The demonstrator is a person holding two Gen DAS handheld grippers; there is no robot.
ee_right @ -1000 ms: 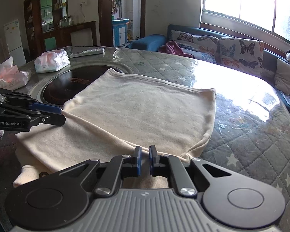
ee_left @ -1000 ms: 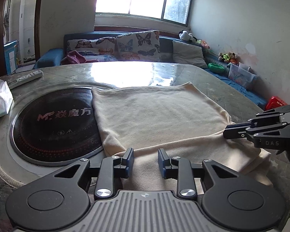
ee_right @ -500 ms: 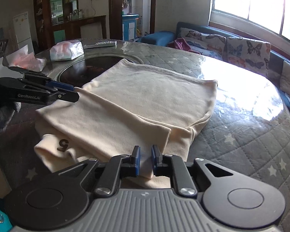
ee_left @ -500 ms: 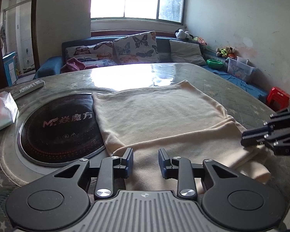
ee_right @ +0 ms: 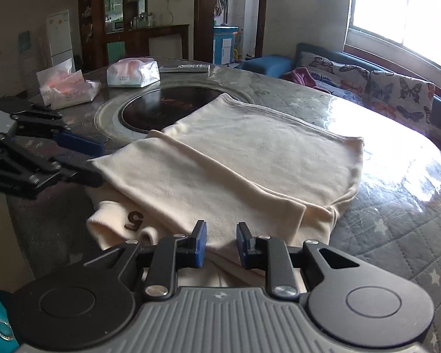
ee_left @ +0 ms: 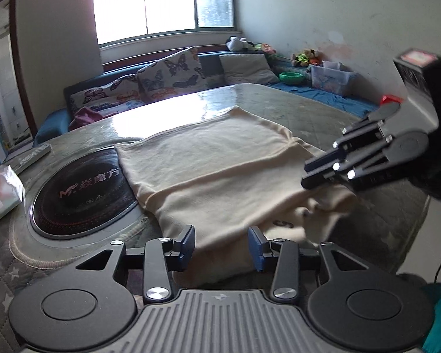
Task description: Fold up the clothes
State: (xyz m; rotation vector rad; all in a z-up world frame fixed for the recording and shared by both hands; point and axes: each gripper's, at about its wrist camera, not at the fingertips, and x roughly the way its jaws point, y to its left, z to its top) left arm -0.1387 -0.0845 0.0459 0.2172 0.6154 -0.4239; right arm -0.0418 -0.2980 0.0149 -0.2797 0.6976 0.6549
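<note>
One fold is looking done on the cream shirt (ee_right: 235, 158) — a flap is lying flat over its near half. The shirt is sitting in the middle of the round surface (ee_right: 397, 220), with its 10 o'clock corner lying over the dark round plate (ee_right: 161, 108) in the right wrist view. A bunched bit with a brown "5" is poking out at 7 o'clock, so the near edge is looking messy.

The left claw (ee_left: 222, 242) is hanging spread wide just over the near edge, pinching nothing. The right claw (ee_right: 220, 242) is spread too, with cloth under it but nothing between its blue pads.

I am guessing the job is about half done — the loose bit needs tucking, and more folding is waiting to make the shirt small.
</note>
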